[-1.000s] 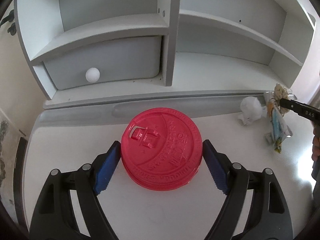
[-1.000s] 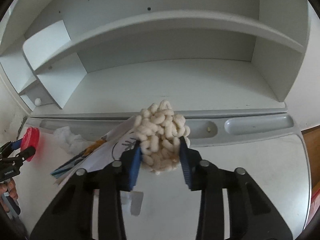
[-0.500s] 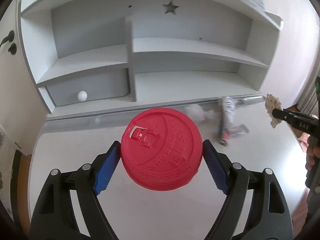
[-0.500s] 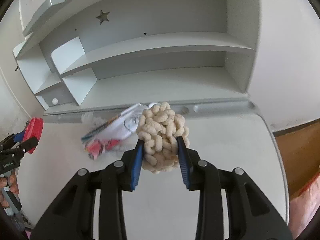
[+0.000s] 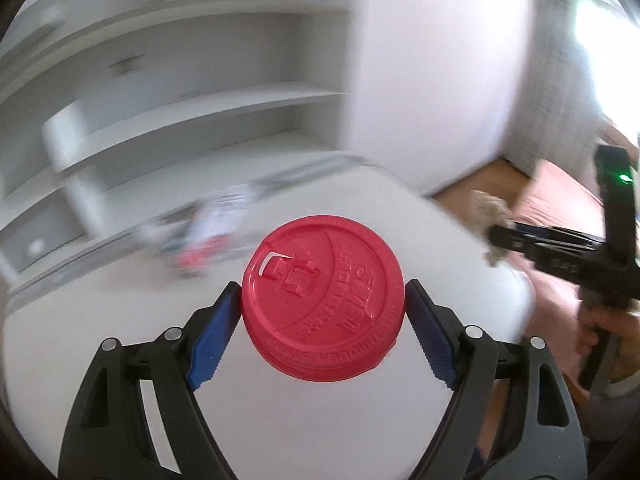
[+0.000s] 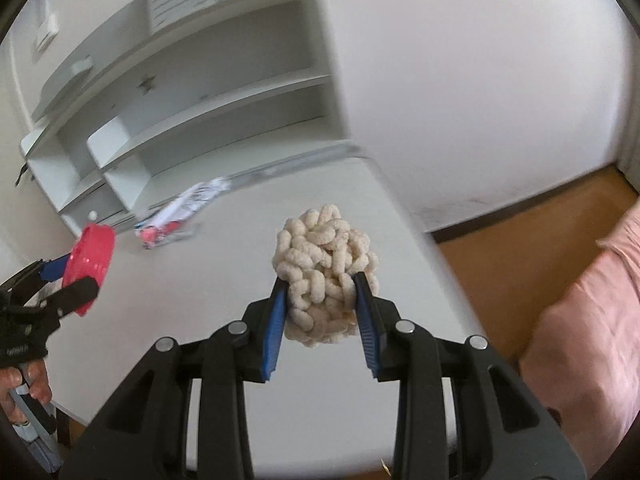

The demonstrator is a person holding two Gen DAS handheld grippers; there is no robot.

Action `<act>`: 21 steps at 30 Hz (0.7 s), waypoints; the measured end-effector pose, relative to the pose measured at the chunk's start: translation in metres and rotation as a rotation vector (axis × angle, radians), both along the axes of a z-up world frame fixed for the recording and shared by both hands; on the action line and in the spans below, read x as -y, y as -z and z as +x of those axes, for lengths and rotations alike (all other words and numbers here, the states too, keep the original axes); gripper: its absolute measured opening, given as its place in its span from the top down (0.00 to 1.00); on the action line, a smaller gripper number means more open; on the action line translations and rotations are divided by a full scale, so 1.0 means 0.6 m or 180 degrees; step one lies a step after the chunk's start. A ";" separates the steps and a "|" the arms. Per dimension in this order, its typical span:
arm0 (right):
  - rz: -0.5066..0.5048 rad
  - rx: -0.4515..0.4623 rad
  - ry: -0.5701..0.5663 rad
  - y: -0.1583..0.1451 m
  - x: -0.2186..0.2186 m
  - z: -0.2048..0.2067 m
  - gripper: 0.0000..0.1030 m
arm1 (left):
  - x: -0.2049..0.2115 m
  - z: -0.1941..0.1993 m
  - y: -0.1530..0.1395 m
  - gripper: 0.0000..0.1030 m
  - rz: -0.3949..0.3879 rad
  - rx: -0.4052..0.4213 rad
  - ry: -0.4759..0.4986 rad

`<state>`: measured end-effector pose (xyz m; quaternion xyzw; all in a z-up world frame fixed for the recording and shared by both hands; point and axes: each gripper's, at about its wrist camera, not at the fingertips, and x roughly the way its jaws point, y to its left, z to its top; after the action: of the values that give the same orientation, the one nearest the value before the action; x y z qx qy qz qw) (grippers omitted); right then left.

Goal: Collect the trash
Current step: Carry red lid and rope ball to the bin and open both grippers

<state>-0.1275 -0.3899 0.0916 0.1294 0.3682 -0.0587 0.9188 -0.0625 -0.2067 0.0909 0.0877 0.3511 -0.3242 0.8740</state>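
- Left gripper [image 5: 323, 312] clamps the red lid [image 5: 322, 298] by its rim, flat, clear of the desk [image 5: 120, 320].
- Right gripper [image 6: 320, 300] pinches the puff clump [image 6: 325, 276] for carrying off.
- A wrapper [image 6: 176, 216] lies near the desk's back edge.

Two wrist views above one shared desk [image 5: 100, 360].

Both grippers rose and swung right off the worktop [image 6: 224, 288], red lid [image 5: 322, 298] lifted clear of it, puffed snack clump [image 6: 325, 276] pulled away from the wrapper [image 6: 180, 216], which dropped back, wood floor [image 6: 532, 236] came into view.
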 end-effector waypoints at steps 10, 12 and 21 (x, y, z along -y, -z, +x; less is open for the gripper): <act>0.0245 -0.0260 0.0933 0.094 0.202 -0.217 0.68 | 0.315 -0.198 0.106 0.23 0.0157 -0.0286 0.1570; 0.0433 -0.0478 0.1047 0.159 0.237 -0.245 0.68 | 0.357 -0.229 0.151 0.23 0.0287 -0.0404 0.1759; 0.1629 -0.1332 0.1468 0.445 0.336 -0.277 0.68 | 0.495 -0.241 0.437 0.23 0.1104 -0.1258 0.1772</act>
<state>-0.2937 -0.5916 -0.1756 0.4185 0.5113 -0.1948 0.7249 -0.2069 -0.5040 -0.1713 0.2620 0.5252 -0.4956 0.6402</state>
